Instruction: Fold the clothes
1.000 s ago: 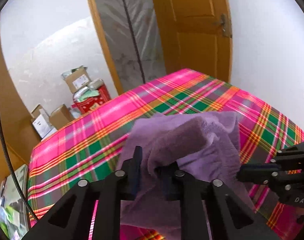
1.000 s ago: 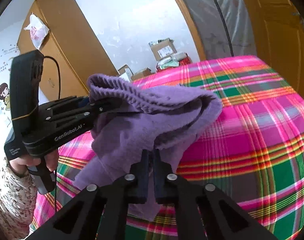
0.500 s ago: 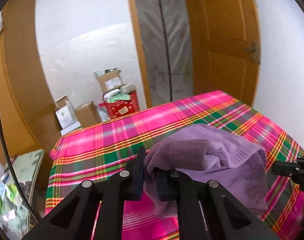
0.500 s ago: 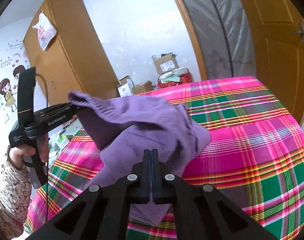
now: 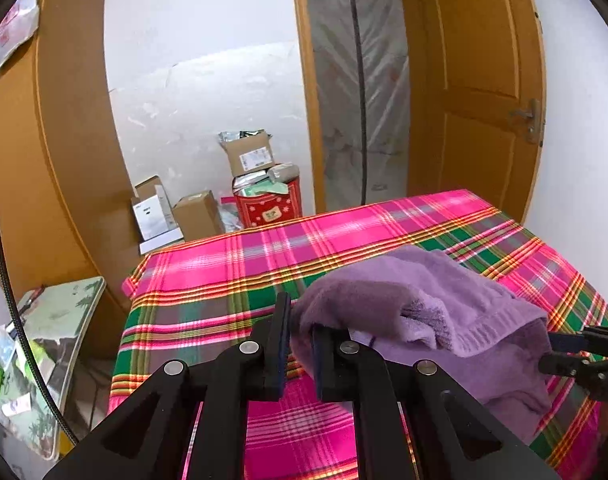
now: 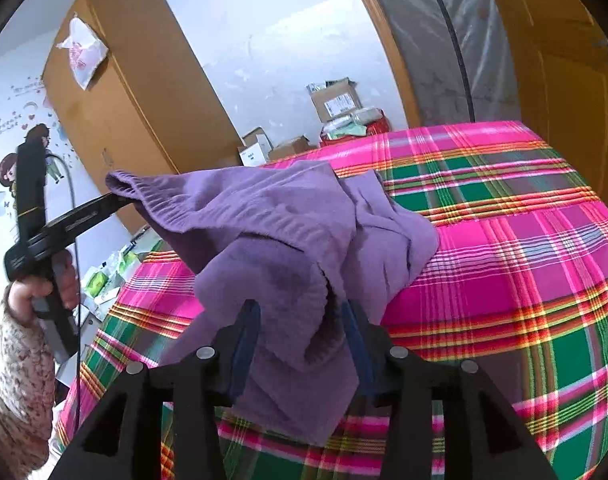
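Nearest you, your right claw (image 6: 300,340) has just been spreading its jaws. They stand partly apart with a hanging fold of the purple garment (image 6: 288,232) between them, and the pads no longer seem to press on it, so that side looks released, likely so the cloth can drop and settle.

Your left claw (image 5: 300,344) is clenched on a bunched edge of the same garment, close to the ribbed hem, holding that end up off the counter (image 5: 232,280). I judge you keep it raised to pull the piece out long before a fold.

Beyond the claws, the garment's far part rests in a heap on the pink and green plaid cloth covering the counter, near its front edge, still crumpled.
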### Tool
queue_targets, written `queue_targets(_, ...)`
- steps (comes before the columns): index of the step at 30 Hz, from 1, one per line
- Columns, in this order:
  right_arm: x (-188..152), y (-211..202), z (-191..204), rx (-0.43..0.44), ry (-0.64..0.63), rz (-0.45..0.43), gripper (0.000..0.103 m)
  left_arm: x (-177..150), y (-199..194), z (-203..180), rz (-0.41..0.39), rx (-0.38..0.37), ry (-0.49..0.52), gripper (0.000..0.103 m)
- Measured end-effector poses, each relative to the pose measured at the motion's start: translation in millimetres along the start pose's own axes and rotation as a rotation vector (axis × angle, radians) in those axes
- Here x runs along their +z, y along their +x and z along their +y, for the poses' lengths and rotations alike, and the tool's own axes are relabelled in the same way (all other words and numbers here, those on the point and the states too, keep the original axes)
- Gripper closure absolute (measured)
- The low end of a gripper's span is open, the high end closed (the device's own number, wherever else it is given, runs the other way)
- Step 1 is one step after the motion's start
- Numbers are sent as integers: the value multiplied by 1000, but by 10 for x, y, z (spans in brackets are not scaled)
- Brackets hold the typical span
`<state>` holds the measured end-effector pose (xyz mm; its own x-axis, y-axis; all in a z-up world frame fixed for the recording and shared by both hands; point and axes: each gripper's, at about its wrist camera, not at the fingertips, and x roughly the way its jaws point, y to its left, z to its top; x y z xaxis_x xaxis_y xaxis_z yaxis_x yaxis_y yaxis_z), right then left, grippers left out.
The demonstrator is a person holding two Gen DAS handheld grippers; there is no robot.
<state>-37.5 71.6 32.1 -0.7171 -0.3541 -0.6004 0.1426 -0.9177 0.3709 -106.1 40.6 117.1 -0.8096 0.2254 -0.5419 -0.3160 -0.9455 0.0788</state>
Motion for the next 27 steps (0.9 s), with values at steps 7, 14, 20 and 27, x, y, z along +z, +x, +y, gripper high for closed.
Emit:
queue_targets(7, 35, -1, 53, -44, -40, 0, 93, -90, -5, 96, 13, 10, -20, 93)
queue_targets(14, 73, -177, 184, -103, -102, -75, 95, -176, 78, 97, 32, -5, -41, 93)
queue_targets(20, 291, -359, 410, -132, -197, -173, 97, -189, -82, 180, -10, 10, -62, 93)
queue_targets(27, 648, -466, 821, -96, -318, -265, 99, -242, -270, 441, -40, 58, -113, 93)
